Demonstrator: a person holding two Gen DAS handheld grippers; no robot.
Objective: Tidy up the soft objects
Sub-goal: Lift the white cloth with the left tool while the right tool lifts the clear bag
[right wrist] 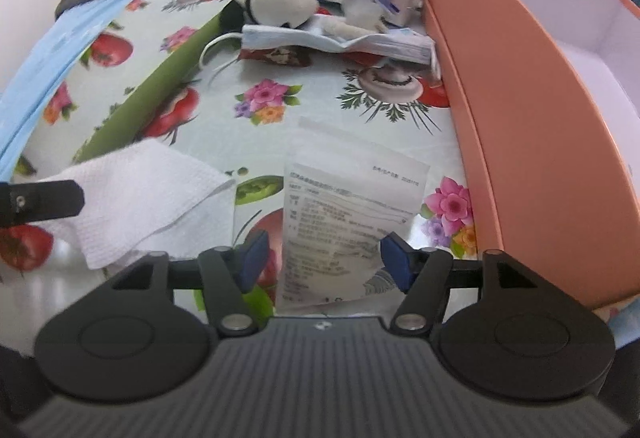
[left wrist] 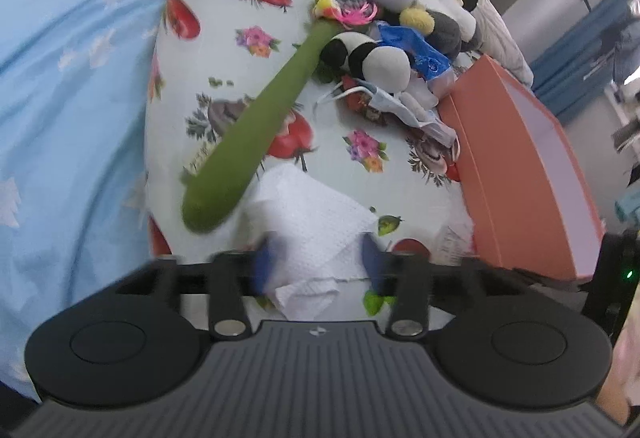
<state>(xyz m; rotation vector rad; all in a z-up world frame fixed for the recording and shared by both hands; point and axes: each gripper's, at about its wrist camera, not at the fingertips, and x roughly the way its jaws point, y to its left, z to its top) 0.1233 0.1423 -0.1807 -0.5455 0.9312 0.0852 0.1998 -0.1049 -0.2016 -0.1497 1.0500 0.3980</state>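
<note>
Left tongs straddle the tissue, box off to the right.

The white paper towel (left wrist: 308, 214) lies low and centre in the left wrist view, right between the left gripper (left wrist: 320, 262)'s spread fingers, which are blurred; I can't tell if they touch it yet. Its folded length runs up-frame, away from the tongs. The right gripper (right wrist: 324, 258) is spread too, gripping nothing, over a clear printed packet (right wrist: 352, 214). The orange box (right wrist: 532, 142) fills the right edge there. The left hand looks nearer the towel.
</note>
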